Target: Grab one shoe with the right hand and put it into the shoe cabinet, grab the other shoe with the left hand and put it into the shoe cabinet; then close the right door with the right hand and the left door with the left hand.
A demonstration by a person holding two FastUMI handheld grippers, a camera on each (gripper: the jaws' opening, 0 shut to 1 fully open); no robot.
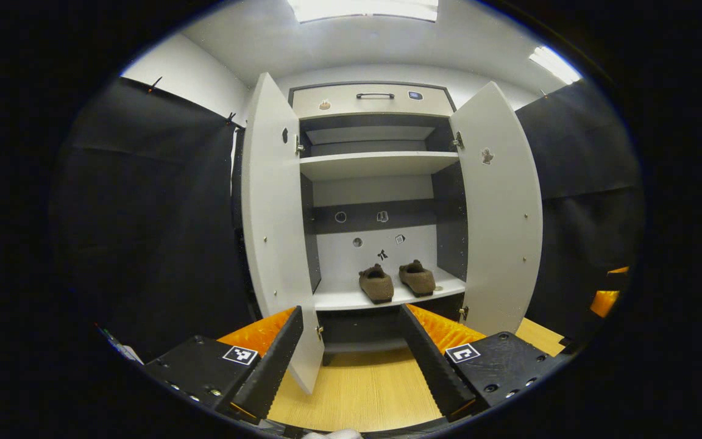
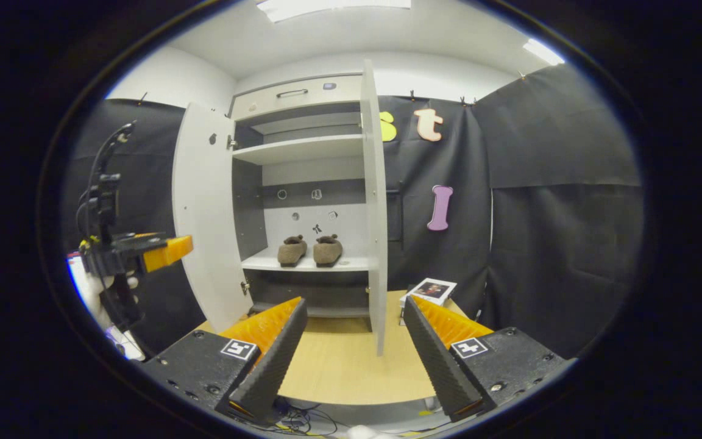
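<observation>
Two brown slippers stand side by side on the lower shelf of the white shoe cabinet (image 1: 375,100): one (image 1: 376,284) to the left, the other (image 1: 417,277) to the right. The right gripper view shows the same pair (image 2: 292,250) (image 2: 327,249). Both doors hang wide open, the left door (image 1: 273,231) and the right door (image 1: 500,213). My left gripper (image 1: 351,360) is open and empty, held back from the cabinet front. My right gripper (image 2: 351,347) is open too, just in front of the right door's edge (image 2: 375,207). The left gripper (image 2: 144,250) appears at the left of the right gripper view.
The cabinet stands on a light wooden table (image 1: 363,390). A small white box with a picture (image 2: 430,290) lies on the table right of the cabinet. Black cloth walls close in on both sides. An upper shelf (image 1: 378,163) is bare.
</observation>
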